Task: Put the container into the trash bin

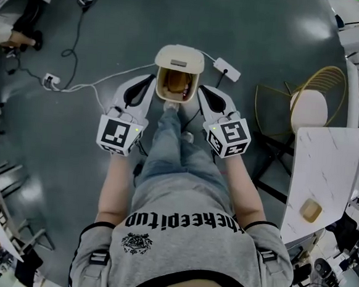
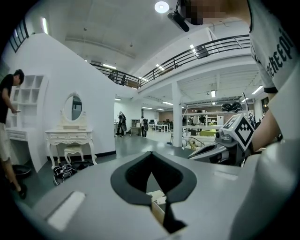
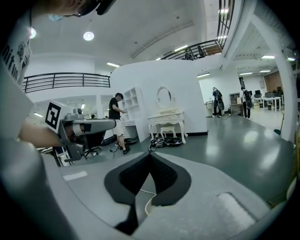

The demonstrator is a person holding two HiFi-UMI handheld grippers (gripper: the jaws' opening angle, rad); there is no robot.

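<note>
A cream trash bin (image 1: 179,58) stands on the dark floor ahead of my feet, its lid tipped back. Its brown inside (image 1: 175,84) holds something brownish; I cannot make out the container itself. My left gripper (image 1: 151,80) sits just left of the bin's mouth and my right gripper (image 1: 201,90) just right of it. In the left gripper view the left gripper (image 2: 150,154) has its dark pads meeting at the tip, with a cream edge of the bin (image 2: 157,199) showing below. The right gripper (image 3: 149,155) looks the same, pads together and nothing between them.
A white power strip (image 1: 227,69) and cables (image 1: 79,87) lie on the floor near the bin. A gold wire chair (image 1: 309,106) and a white marble table (image 1: 326,164) with a small tan object (image 1: 311,210) stand at the right. A white vanity (image 2: 70,136) stands farther off.
</note>
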